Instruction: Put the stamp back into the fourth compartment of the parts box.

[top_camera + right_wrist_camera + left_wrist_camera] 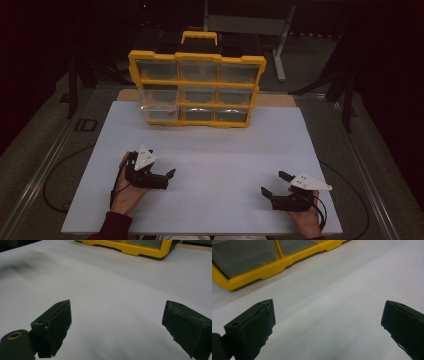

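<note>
A yellow organizer case [197,57] with nine clear drawers and a top handle stands upright at the back of the white board [220,150]. Its bottom left drawer [159,113] seems to stick out slightly. My left gripper [161,171] rests on the board's near left, held by a hand, jaws wide apart and holding nothing. My right gripper [275,183] rests at the near right, also open and holding nothing. In the left gripper view the left gripper [328,312] faces bare board, with the case [274,266] at the upper left. The right gripper [117,312] points across the board, the case [140,248] far ahead.
The board lies on a grey table with metal rails [45,165] along both sides. Black cables [55,175] loop off the board's left and right edges. A grey stand [280,40] sits on the dark floor behind the case.
</note>
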`<act>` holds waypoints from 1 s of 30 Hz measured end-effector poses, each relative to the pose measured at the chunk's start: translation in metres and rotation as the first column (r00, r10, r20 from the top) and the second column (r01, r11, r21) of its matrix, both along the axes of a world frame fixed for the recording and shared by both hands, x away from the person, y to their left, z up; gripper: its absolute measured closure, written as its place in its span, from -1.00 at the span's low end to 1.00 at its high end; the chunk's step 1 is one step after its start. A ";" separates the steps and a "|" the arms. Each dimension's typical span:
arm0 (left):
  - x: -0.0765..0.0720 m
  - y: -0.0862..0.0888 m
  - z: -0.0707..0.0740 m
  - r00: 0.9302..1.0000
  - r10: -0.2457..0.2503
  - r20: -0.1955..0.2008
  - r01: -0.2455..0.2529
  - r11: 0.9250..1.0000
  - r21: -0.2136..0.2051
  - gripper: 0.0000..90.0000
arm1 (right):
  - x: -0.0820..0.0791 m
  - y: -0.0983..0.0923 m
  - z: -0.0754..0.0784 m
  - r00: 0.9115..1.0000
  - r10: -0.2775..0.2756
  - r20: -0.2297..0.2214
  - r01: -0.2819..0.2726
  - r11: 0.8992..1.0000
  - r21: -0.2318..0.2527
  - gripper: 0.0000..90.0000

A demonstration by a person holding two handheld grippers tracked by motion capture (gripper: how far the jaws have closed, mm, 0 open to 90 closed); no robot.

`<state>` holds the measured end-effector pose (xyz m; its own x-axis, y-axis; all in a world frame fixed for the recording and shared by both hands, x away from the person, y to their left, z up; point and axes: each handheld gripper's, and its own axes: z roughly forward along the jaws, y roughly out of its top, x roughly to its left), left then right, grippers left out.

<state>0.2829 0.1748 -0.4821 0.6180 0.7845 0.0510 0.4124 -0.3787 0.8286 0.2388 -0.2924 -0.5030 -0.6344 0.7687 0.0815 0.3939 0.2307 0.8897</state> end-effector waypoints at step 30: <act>-0.027 0.062 -0.013 0.993 0.102 0.061 -0.091 0.984 -0.153 -1.00 | -0.002 -0.001 0.004 1.000 0.006 0.022 -0.007 1.000 0.016 -0.80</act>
<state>0.2562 0.2368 -0.4948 0.5380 0.8423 -0.0320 0.3811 -0.2092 0.9006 0.2365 -0.2931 -0.4992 -0.6411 0.7633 0.0797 0.3728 0.2190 0.9017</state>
